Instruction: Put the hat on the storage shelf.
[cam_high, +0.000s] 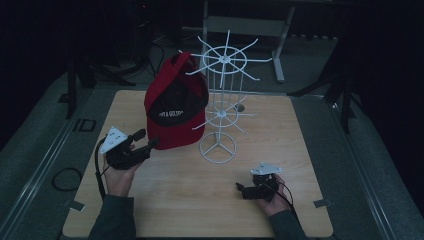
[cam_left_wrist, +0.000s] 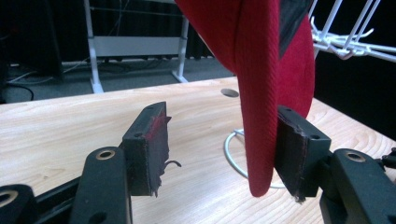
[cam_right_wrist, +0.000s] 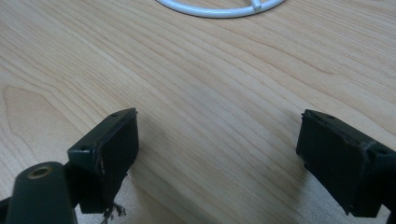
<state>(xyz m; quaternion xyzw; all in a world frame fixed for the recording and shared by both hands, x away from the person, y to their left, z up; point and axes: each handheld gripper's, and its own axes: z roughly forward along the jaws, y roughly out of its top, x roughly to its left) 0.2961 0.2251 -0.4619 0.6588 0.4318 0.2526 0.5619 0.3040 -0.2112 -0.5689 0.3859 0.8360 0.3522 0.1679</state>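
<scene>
Red cap already hanging on white wire rack. Left gripper spread apart, brim between but not pressed; right gripper apart too, over the table. Probably left to do: pulling away.

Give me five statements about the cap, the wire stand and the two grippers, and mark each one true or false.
1. The red cap hangs on the white wire stand. True.
2. The left gripper is clamped shut on the cap's brim. False: its jaws stand wide open; the brim hangs between them, lying against one pad with a clear gap to the other.
3. The right gripper holds a second cap. False: its jaws are open over bare wooden table, with nothing between them.
4. The stand's round base sits on the table. True.
5. The cap is blue. False: it is red, with a dark inside.
</scene>
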